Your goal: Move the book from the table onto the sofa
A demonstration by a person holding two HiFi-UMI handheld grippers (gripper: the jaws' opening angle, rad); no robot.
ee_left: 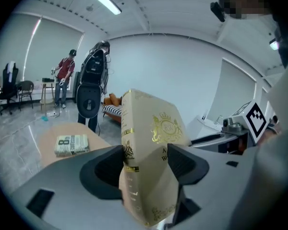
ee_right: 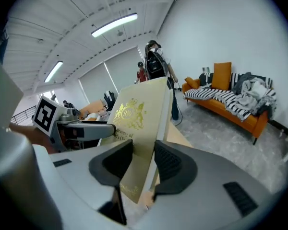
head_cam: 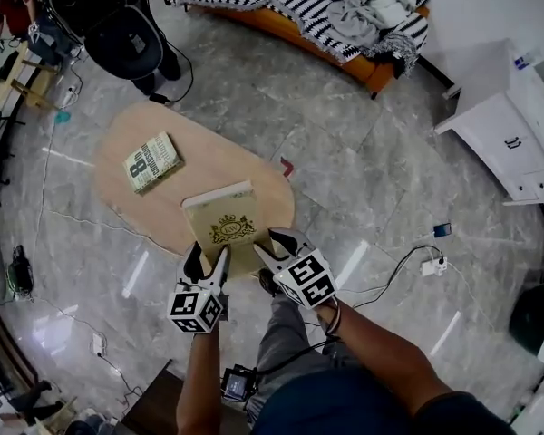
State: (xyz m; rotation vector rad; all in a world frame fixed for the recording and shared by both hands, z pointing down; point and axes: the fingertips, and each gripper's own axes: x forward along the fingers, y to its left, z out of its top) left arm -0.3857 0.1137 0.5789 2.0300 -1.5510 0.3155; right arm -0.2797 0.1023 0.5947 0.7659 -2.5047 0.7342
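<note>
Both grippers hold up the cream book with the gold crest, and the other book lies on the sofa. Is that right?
Not quite. The other book lies on the oval wooden table, not the sofa; the head view shows it. The left gripper and right gripper do hold up the cream book.

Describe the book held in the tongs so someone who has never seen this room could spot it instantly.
Find the oval wooden table on the grey marble floor. Over its near end, the left tongs and right tongs grip a cream book between them. It bears a gold crest, unlike the printed book with a large 8 lying flat on the table.
</note>
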